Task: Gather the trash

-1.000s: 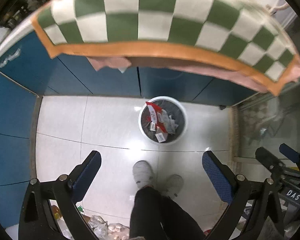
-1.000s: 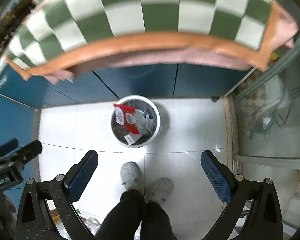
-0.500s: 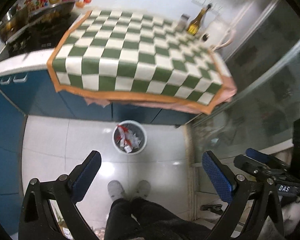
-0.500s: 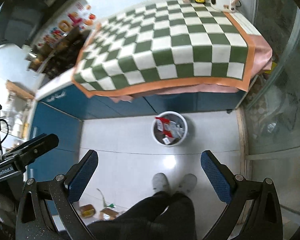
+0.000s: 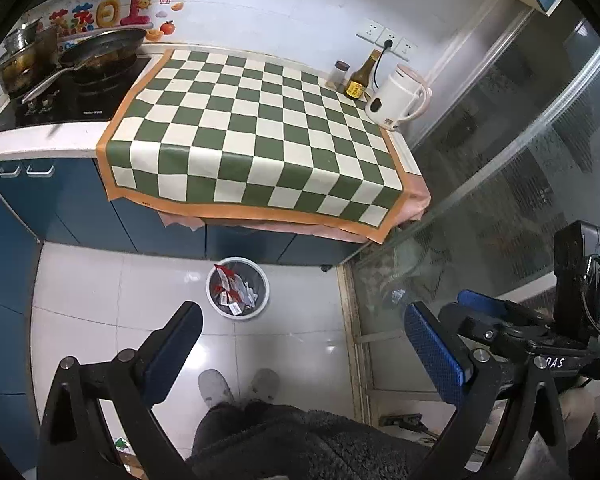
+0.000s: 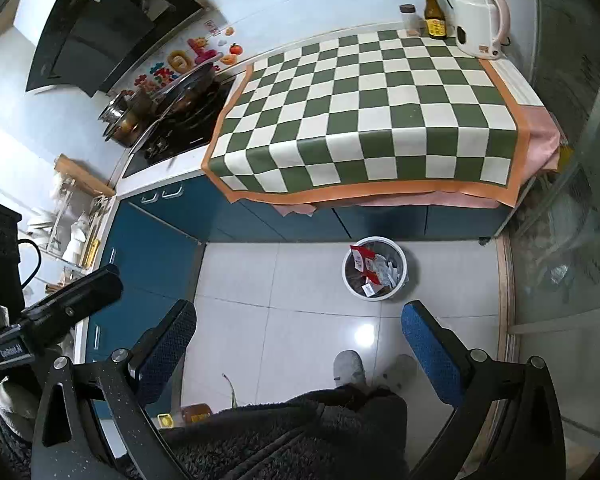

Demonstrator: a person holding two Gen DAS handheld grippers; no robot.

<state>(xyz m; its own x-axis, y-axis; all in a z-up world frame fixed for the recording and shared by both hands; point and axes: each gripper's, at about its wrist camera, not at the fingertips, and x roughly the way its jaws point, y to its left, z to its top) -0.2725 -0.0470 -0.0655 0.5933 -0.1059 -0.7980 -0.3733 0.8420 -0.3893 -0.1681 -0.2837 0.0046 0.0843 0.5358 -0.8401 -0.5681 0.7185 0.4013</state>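
A white waste bin (image 5: pixel 237 294) stands on the tiled floor in front of the blue cabinets, holding red and white wrappers (image 5: pixel 229 285). It also shows in the right wrist view (image 6: pixel 374 268). My left gripper (image 5: pixel 302 330) is open and empty, held high above the floor. My right gripper (image 6: pixel 298 330) is open and empty, also high up. The green and white checkered cloth (image 5: pixel 256 136) covers the counter and carries no trash that I can see.
A white kettle (image 5: pixel 398 98), a brown bottle (image 5: pixel 360 78) and a small jar (image 5: pixel 338 74) stand at the counter's back right. A stove with pans (image 5: pixel 80 68) is at the left. A glass door (image 5: pixel 520 184) is at the right. My feet (image 5: pixel 238 386) are below.
Both grippers rose and pulled back from just above the bin; the bin now looks small and the whole countertop has come into view. Both stayed open.
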